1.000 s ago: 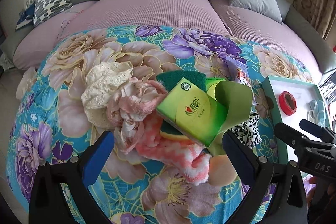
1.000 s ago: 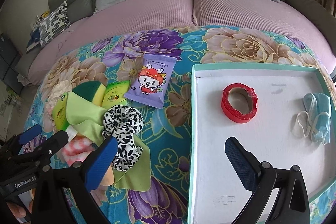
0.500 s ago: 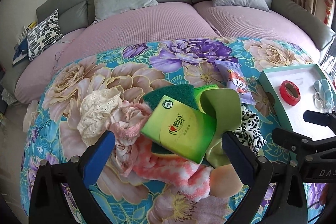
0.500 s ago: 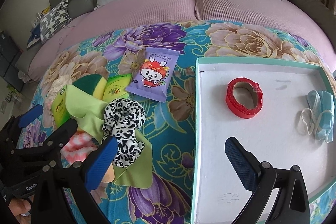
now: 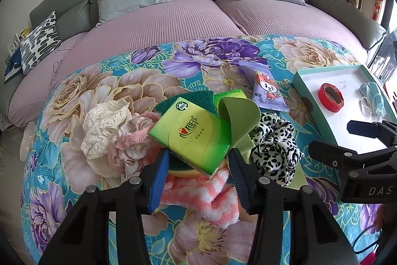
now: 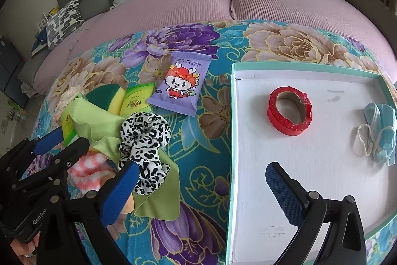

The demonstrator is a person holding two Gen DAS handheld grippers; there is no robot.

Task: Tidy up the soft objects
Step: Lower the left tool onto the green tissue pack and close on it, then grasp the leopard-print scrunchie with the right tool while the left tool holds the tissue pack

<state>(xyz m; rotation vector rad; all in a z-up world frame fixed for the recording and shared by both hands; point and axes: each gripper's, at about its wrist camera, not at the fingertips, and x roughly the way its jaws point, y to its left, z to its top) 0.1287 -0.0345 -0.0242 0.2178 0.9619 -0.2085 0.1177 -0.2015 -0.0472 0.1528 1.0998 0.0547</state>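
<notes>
Green tissue pack [image 5: 191,138] sits on top of the pile of soft things on the floral bedspread [image 5: 104,81], tilted, with its near corner between my left gripper [image 5: 198,165] jaws. Those jaws are closing on it; from the left wrist view the blue pads [image 5: 158,175] flank the corner, but I cannot tell if they press yet. My right gripper [image 6: 198,180] hangs with its jaws spread and nothing between them, over the near rim of the tray [image 6: 233,140], where a red tape roll [image 6: 289,113] and a blue mask [image 6: 379,133] already lie.

To do this grasp well, I judge I should close squarely on the pack's short sides, not on the corner alone, or it may twist out. The pack rests on a sponge [image 5: 188,101], a lime cloth [image 5: 238,116] and a pink striped towel [image 5: 203,190], so I should bite only the pack and lift straight up, slowly, so that none of them snags. The leopard scrunchie [image 5: 273,143] lies just beside it, clear of the jaws
</notes>
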